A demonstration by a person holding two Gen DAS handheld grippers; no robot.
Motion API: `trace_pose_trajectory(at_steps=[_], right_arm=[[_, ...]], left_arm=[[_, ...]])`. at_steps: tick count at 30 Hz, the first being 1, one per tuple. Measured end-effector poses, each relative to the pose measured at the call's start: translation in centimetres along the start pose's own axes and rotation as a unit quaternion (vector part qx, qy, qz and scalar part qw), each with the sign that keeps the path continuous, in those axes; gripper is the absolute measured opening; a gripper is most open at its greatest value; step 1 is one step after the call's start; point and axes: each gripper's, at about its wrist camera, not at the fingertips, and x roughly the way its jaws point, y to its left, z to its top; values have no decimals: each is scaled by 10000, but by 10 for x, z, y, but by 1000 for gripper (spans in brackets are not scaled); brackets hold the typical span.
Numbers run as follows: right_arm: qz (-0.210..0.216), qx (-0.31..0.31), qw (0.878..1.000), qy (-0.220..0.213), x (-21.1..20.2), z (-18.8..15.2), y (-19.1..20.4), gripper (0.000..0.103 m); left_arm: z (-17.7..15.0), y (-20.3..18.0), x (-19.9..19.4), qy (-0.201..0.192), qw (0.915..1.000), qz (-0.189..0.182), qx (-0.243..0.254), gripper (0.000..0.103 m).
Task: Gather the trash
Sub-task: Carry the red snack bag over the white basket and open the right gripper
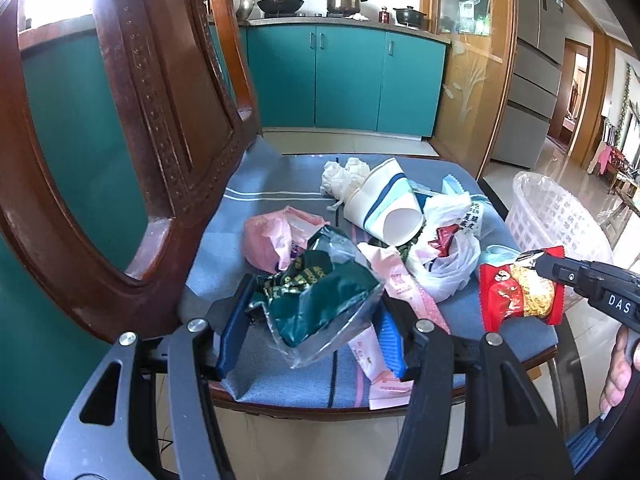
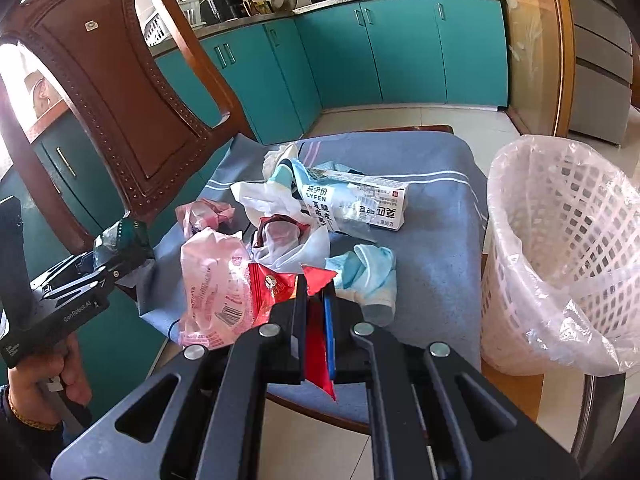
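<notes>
Right wrist, right tool (image 2: 316,280) clamped on red packet (image 2: 280,284), left tool (image 1: 312,320) around green bag (image 1: 320,292)

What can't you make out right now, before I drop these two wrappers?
- Inside of the white basket: right wrist view, its liner and wall hide the bottom.
- Basket in the left wrist view: cut off behind the right gripper and red noodle packet.
- Trash under the paper cup: buried.
</notes>
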Motion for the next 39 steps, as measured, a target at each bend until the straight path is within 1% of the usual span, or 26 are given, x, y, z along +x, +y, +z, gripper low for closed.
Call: trace_pose_trajectory(at_steps=[3,6,14,16,19,23,26,28,32,35,39], right_arm=[[-101,-109,9999,-73,0,-1,4,8],[-113,-146,9998,-3,6,-4,4,8],[-223,-192,9995,-65,4,-4,0,8],[-237,-223,9995,-41,6,-4,0,8],[-271,-227,9994,17,10,-5,0,8],[-244,-259,9994,-36,7,-2,7,8],[-202,-319,9988,-306,-2,6,14,8],[-299,-285,9975,-573,-12,14,10,8],[-565,128,9922,-1100,-40,30,-28,8],[-936,766,9803,-1564,-68,42,-84,8],[-1482,1410,9628,-1768,-88,43,-146,8]], left_arm=[[0,-2,2,38,10000,-6,-16,57],[0,-4,4,78,10000,-16,-7,57],[0,-15,12,108,9999,-6,-30,57],[0,-17,13,113,9999,-59,-43,57],[-1,-20,14,101,9999,-41,72,57],[0,-14,15,140,9999,-81,-10,57],[4,-12,12,92,9998,-137,-91,57],[7,-14,8,14,9998,-147,-91,58],[6,-19,-2,-123,9998,-133,24,58],[5,-15,-2,-87,9999,-126,5,58],[4,-10,2,-6,9999,-87,-61,58]])
